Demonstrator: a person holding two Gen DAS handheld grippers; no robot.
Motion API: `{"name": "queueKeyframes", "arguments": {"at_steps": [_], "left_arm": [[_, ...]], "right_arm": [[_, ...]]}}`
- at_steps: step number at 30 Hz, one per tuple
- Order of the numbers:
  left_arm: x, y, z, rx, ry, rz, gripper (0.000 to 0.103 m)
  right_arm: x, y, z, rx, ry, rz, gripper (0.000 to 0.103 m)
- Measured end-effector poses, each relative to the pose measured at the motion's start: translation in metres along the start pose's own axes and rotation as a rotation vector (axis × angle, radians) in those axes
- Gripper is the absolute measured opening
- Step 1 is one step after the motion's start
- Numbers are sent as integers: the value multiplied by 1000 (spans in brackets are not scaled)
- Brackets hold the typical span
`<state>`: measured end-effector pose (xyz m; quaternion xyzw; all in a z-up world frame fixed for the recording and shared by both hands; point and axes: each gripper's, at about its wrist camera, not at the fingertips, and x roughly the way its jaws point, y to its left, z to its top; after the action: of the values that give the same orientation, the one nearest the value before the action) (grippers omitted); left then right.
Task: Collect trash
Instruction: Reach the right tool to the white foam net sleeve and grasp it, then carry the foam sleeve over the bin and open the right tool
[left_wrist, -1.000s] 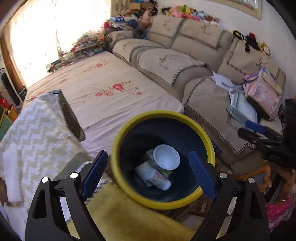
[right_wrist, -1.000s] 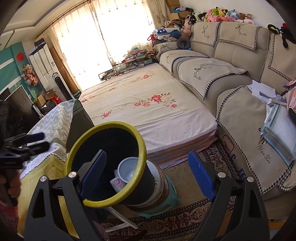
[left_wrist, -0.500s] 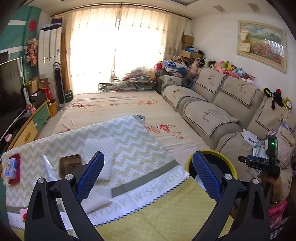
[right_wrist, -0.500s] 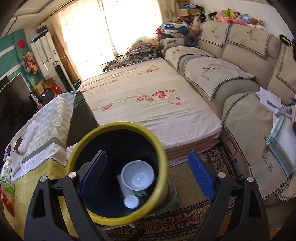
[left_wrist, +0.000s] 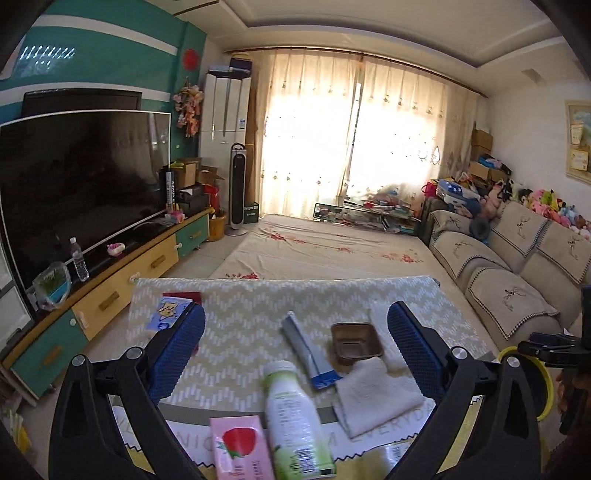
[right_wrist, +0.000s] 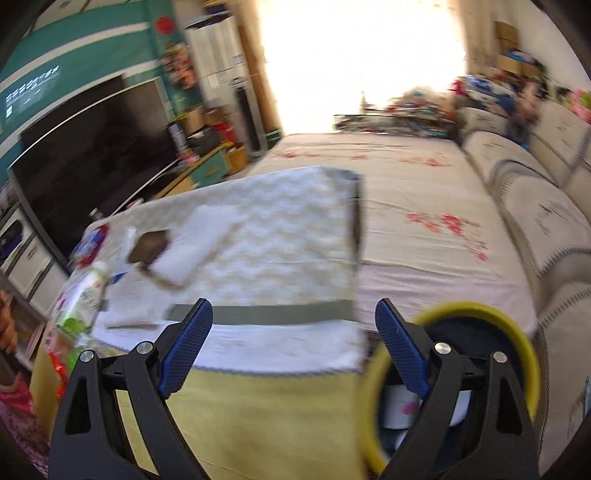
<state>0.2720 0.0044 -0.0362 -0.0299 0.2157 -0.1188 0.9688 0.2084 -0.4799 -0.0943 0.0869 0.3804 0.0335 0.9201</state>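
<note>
Tablecloth (left_wrist: 369, 443) edge – partial print "M EVERYDA"; other labels unreadable.

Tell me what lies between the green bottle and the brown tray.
In the left wrist view, a silver-and-blue wrapper lies between the green bottle and the brown tray, with the white napkin's corner just below the tray.

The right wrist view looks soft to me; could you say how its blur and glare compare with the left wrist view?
Right wrist view: motion-smeared throughout, the table cloth and green bottle streaked, the window blown out white. Left wrist view: sharp, the brown tray crisp, curtains bright yet still patterned.
</note>
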Motion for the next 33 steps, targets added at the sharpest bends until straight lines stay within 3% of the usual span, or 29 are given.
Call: {"name": "queueKeyframes", "arguments": {"at_steps": [4,8,17,18,19,21,23,29,33], "left_arm": [[8,42,-10,-113,9,-6,98],[16,64,-20,-190,53,-29,98],[9,43,-26,-141,32,-29,98],[10,40,-25,-139,37,-35,98],[10,37,-26,-133,40,-39,98],[9,33,-27,-120,41,-39,98],[7,31,-27,-112,35,-42,98],[5,26,-28,-96,25,-53,98],[2,20,-29,-80,21,-71,98]], "right_arm": [[46,69,17,-116,80,91,80],[92,106,31,-167,156,83,74],[161,117,53,-54,285,76,74],[165,117,53,-46,293,76,72],[168,116,53,-40,300,79,60],[168,117,55,-36,282,83,42],[163,114,58,-18,263,104,14],[120,106,60,-43,154,67,13],[72,81,49,-15,73,27,13]]}}
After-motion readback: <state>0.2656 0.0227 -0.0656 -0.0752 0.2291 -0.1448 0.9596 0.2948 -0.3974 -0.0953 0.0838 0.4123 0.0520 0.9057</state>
